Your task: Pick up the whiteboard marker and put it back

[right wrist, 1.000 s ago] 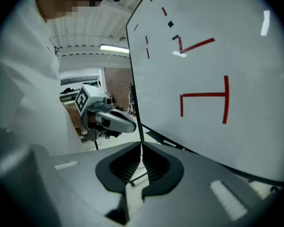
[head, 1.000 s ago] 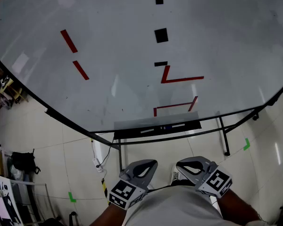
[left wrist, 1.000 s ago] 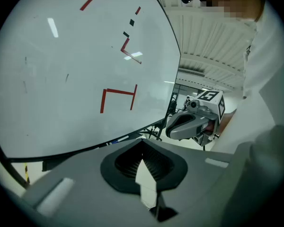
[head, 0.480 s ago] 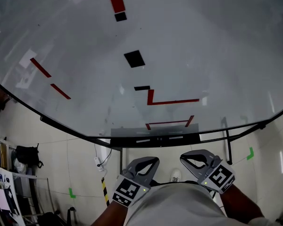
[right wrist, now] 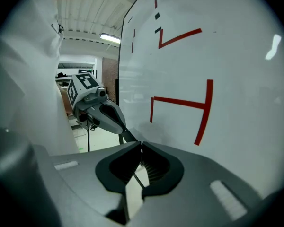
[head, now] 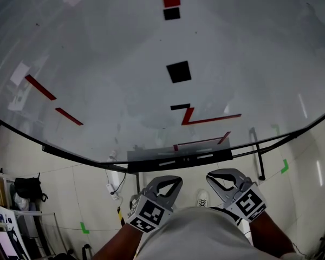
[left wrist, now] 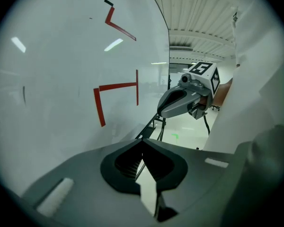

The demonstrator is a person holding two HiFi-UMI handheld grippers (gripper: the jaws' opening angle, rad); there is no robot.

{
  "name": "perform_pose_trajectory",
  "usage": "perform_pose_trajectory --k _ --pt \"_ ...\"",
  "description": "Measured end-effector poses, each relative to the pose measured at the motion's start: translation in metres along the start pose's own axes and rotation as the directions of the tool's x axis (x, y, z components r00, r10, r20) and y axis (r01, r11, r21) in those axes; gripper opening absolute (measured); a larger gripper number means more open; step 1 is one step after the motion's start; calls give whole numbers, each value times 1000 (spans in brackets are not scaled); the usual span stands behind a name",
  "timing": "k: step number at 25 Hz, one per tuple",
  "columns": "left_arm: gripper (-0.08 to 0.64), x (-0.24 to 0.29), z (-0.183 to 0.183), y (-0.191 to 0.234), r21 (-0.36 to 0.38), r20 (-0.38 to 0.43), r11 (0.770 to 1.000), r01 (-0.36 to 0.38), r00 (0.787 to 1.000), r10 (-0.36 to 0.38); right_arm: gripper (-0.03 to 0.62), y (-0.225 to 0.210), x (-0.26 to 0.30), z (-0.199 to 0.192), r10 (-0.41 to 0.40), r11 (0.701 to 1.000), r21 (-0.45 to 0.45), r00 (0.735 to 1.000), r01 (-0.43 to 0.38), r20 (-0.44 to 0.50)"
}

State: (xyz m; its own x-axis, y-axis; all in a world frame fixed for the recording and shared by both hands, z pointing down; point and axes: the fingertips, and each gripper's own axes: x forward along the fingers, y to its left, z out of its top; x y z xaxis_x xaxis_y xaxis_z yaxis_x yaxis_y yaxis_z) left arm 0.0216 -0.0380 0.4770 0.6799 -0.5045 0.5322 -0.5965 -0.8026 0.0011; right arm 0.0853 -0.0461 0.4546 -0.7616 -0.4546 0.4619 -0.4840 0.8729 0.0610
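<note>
A large whiteboard [head: 124, 64] fills the upper head view, with red strips [head: 208, 119] and black squares [head: 179, 71] on it. Its dark tray [head: 146, 166] runs along the bottom edge and holds a few pale pen-like things [head: 185, 156], too small to tell apart. My left gripper [head: 172, 180] and right gripper [head: 211, 176] are held close to my body below the tray, both shut and empty. In the left gripper view the jaws [left wrist: 142, 143] meet with nothing between them. The right gripper view shows the same for its jaws [right wrist: 141, 145].
The whiteboard stands on a black frame [head: 257, 158] over a pale tiled floor with green tape marks [head: 284, 166]. A white power strip and cable [head: 115, 189] lie under the board. Bags and clutter [head: 27, 188] sit at the far left.
The head view has swung, so the board's marks sit further right in the frame than half a second ago. Both grippers stay shut in nearly the same place by my body.
</note>
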Motion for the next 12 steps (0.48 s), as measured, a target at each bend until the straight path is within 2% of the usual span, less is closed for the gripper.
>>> perform_pose_trajectory --k 5,12 --pt "17 -2 -3 -1 16 -2 999 47 999 -47 21 5 14 -8 -41 996 -85 996 34 -85" --pt "17 -7 -6 -5 20 15 997 76 997 -76 38 6 28 -27 -85 977 -207 974 41 -209"
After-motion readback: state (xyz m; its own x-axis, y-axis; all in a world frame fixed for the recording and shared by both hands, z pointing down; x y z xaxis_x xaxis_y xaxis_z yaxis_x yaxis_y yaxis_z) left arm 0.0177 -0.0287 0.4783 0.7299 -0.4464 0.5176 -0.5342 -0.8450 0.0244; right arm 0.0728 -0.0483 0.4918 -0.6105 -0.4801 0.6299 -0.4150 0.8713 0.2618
